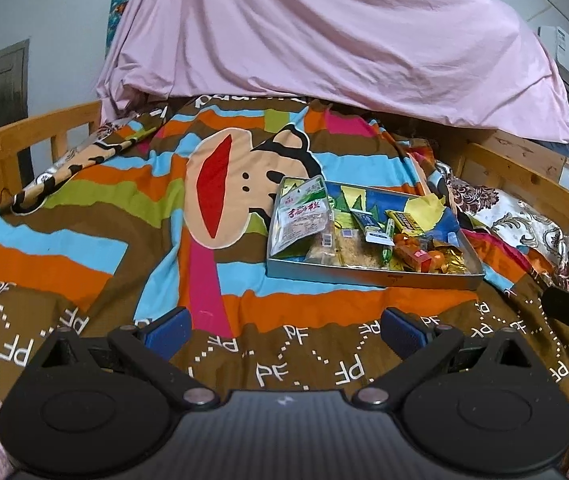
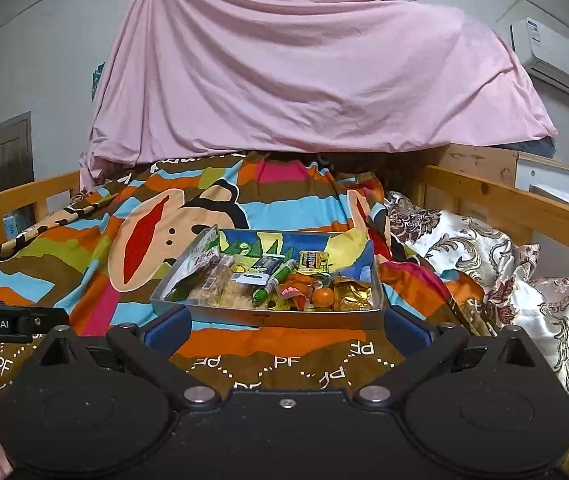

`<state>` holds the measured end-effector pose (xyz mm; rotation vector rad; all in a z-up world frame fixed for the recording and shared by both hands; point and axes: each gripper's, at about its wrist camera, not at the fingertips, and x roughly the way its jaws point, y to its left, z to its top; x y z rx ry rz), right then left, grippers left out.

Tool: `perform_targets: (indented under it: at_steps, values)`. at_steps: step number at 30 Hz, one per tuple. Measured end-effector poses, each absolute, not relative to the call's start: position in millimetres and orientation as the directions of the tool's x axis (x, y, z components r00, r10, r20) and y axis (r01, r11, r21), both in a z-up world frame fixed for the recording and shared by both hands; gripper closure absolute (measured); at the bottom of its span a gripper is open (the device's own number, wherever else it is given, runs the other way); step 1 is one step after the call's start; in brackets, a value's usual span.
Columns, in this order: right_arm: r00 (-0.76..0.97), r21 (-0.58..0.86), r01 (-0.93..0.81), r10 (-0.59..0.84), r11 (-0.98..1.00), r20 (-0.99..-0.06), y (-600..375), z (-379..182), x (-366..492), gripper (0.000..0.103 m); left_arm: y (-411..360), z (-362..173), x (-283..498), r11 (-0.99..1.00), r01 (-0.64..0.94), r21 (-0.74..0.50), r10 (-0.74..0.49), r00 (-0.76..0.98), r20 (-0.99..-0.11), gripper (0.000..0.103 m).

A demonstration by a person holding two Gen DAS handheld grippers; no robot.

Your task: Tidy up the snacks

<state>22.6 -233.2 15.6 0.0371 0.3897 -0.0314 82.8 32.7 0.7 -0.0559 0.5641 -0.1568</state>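
A shallow metal tray lies on the striped cartoon bedspread and holds several snacks: a green and white packet leaning on its left wall, a green tube, a yellow packet, an orange fruit and gold wrappers. My left gripper is open and empty, over the bedspread, short of the tray and to its left. My right gripper is open and empty, its blue pads just before the tray's near wall.
The bedspread covers a bed with wooden rails on both sides. A pink sheet hangs over the far end. Patterned satin pillows lie to the right of the tray.
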Motion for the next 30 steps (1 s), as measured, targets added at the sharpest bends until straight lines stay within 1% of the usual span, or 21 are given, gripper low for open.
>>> perform_targets:
  at_steps: [8, 22, 30]
  values:
    - [0.905, 0.013, 0.024, -0.016, 1.0, -0.424, -227.7, 11.1, 24.4, 0.001, 33.4, 0.2, 80.3, 0.99, 0.117, -0.08, -0.142, 0.837, -0.528, 0.0]
    - [0.869, 0.016, 0.072, -0.055, 0.997, -0.491, -233.0, 1.4, 33.6, 0.001, 26.7, -8.8, 88.1, 0.998, 0.069, -0.004, -0.058, 0.802, -0.594, 0.0]
    - [0.859, 0.001, 0.065, -0.056, 0.998, -0.51, -230.2, -1.9, 38.2, 0.001, 25.0, -11.5, 91.7, 0.998, 0.068, 0.01, -0.048, 0.79, -0.612, 0.001]
